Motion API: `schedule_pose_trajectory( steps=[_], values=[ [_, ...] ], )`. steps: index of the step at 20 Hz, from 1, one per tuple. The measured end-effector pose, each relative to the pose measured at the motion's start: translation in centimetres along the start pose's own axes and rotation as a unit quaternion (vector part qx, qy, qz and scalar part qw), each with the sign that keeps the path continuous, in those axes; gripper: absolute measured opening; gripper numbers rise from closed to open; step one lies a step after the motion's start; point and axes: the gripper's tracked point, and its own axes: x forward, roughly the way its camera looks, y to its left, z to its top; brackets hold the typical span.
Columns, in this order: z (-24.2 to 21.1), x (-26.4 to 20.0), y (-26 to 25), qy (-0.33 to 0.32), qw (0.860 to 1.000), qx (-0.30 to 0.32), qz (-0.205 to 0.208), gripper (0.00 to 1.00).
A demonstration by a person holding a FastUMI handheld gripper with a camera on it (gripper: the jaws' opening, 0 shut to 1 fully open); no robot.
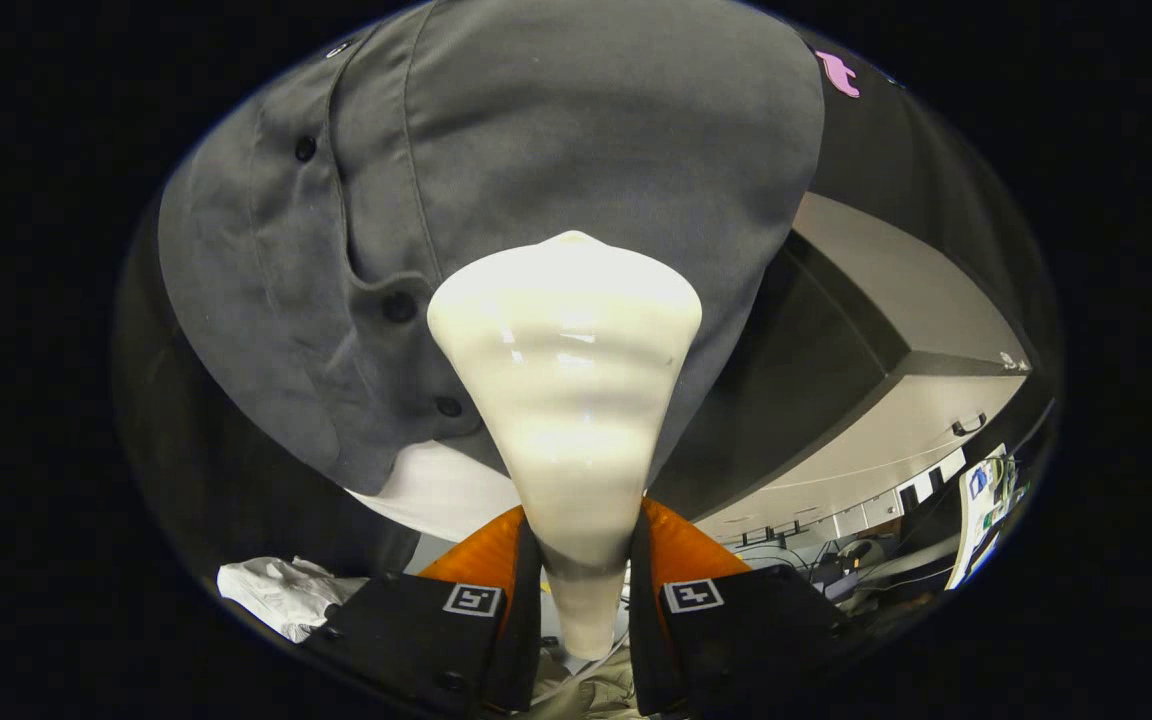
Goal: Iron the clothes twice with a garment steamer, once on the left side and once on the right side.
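Between the jaws of the gripper (584, 585), the glossy cream cone-shaped garment steamer (566, 400) is clamped by its narrow handle, both sides pressing. Its head lies against the hanging grey buttoned shirt (536, 130), right of the placket. Passes completed: indeterminable.

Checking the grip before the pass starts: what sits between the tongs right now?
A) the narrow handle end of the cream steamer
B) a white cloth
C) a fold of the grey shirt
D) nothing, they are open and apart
A: the tongs press from both sides on the narrow end of the cream steamer, whose wide head lies against the grey shirt.
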Motion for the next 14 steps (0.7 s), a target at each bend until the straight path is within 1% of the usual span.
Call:
schedule_pose_trajectory(
  steps=[9, 14],
  values=[
    [-3.4, 1.4, -0.1, 0.028, 1.000, 0.001, 0.007, 0.45],
    [-3.7, 0.4, 0.2, 0.023, 1.000, -0.003, 0.009, 0.45]
  ],
)
